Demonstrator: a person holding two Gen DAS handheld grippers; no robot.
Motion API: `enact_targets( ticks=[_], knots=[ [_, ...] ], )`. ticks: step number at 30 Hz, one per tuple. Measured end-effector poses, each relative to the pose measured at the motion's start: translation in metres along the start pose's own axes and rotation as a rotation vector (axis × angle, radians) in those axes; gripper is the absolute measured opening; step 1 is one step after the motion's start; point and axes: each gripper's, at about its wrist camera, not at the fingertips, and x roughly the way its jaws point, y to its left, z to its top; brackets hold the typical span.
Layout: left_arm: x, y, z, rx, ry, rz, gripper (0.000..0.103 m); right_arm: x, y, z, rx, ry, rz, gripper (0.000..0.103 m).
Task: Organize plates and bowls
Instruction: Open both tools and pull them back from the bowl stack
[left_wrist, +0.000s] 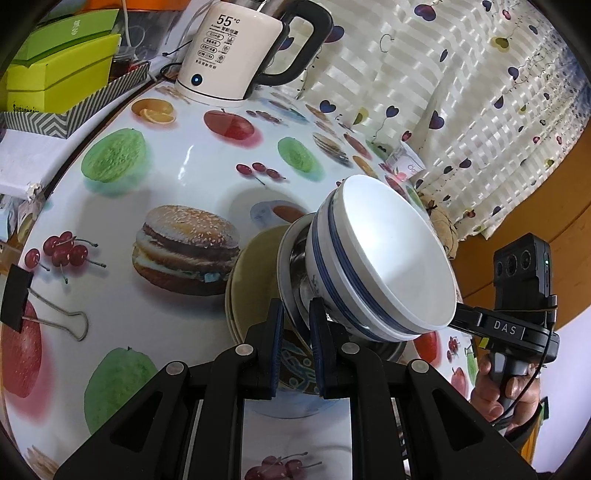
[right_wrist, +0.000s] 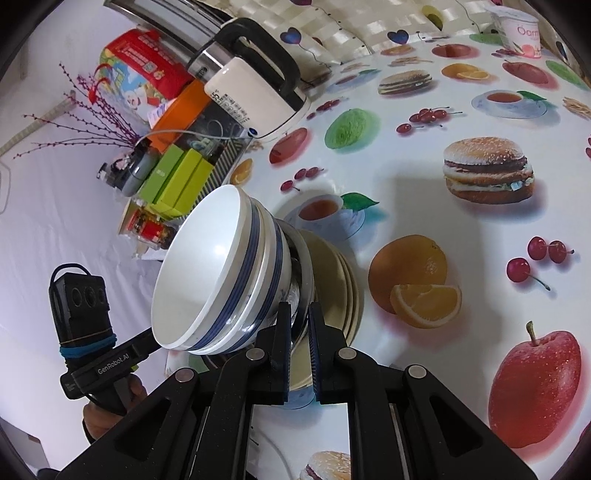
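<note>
Now both grippers clamp one stack: L gripper (left_wrist: 296, 314) and R gripper (right_wrist: 298, 317) each pinch the rim of the plates (left_wrist: 251, 280) under the nested bowls (left_wrist: 384, 258). Stack tilted above the tablecloth (left_wrist: 177, 177); kettle (left_wrist: 236, 48) at 11 o'clock in left view.
</note>
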Motion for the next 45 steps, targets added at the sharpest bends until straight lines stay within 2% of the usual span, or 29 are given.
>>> enact_targets(
  ticks=[26, 38, 45],
  knots=[
    [0.002, 0.011, -0.001, -0.040, 0.005, -0.021, 0.014, 0.009, 0.003, 0.003, -0.013, 0.034, -0.013, 0.012],
    [0.000, 0.012, -0.001, -0.056, 0.001, -0.025, 0.015, 0.000, 0.004, 0.000, -0.029, 0.013, -0.020, 0.012],
    [-0.009, 0.017, -0.002, -0.064, -0.030, -0.016, 0.018, -0.003, 0.002, -0.003, -0.029, 0.010, -0.019, 0.012]
  ],
)
